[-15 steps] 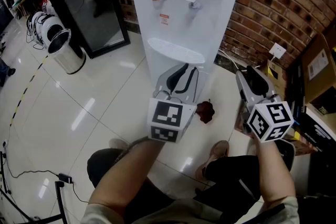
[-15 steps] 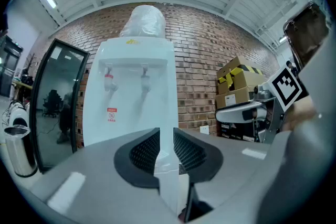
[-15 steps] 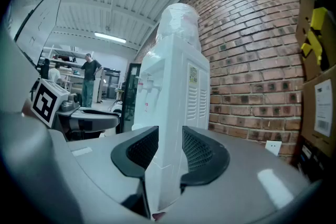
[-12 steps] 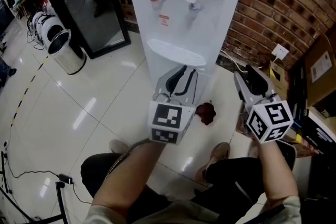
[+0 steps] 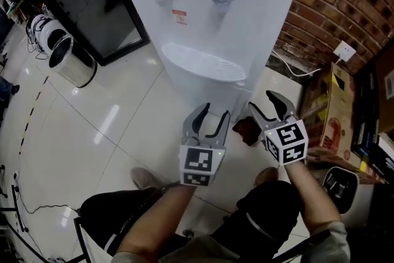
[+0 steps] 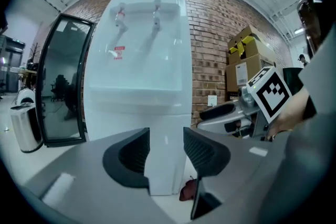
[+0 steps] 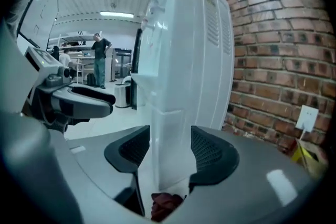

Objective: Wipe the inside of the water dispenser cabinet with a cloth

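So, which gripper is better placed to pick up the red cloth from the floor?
Right. The right gripper has open fingers and hangs close to the cloth; the left gripper is farther from it.

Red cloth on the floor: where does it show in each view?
Head view: cloth centre right, at the base of the water dispenser.
Left gripper view: bottom centre, right of the dispenser's foot.
Right gripper view: bottom edge, seen between the jaws.
Shared landmark: the water dispenser.
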A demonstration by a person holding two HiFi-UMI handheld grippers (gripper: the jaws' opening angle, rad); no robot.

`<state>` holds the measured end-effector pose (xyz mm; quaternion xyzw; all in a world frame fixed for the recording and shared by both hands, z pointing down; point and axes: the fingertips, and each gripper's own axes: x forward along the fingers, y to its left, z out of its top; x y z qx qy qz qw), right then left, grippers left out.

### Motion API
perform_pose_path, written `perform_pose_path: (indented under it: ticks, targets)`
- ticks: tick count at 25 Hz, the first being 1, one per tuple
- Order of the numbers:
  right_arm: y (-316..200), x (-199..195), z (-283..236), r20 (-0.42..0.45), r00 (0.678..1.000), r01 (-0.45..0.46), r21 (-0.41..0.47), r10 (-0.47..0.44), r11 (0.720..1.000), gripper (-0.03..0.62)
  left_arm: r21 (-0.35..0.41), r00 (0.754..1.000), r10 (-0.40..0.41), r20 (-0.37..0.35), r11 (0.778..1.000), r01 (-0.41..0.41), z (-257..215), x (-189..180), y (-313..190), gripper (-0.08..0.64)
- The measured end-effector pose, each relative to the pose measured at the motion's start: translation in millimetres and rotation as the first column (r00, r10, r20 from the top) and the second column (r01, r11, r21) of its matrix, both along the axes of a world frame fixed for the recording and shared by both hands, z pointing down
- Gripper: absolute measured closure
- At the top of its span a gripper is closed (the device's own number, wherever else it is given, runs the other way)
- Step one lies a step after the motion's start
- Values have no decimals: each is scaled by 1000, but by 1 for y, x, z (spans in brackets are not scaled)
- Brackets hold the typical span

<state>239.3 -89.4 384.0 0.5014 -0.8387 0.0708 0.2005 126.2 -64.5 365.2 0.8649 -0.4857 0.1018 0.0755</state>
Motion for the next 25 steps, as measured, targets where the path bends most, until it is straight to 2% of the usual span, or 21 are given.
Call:
perform_pose_path:
  ticks: [3, 6, 11, 14, 20, 22, 25]
  targets:
    - [-4, 1, 61, -22, 1000, -12, -99, 10, 995, 325, -55, 1000, -7, 12, 998, 8, 35, -2, -10, 382]
    - [-3, 11, 126, -55, 998, -40, -205, 29, 978, 299, -111, 1000, -16, 16, 994, 18, 66, -3, -15, 382]
    - [3, 30, 226, -110, 992, -101, -352, 67, 931, 257, -174, 999, -11, 36, 985, 17, 104, -3, -11, 382]
    - [1, 33, 268, -102, 991, -125, -410, 91, 903, 229, -196, 999, -17, 35, 980, 24, 116, -3, -14, 382]
    - [9, 27, 332, -145, 988, -116, -534, 44, 838, 213, -228, 998, -14, 55, 973, 27, 132, -3, -16, 382]
    - [14, 32, 349, -185, 982, -132, -563, 31, 816, 232, -234, 998, -6, 62, 972, 21, 133, -3, -14, 382]
    - [22, 39, 366, -232, 973, -153, -599, 13, 786, 355, -234, 998, 2, 70, 972, 14, 132, -5, -11, 382]
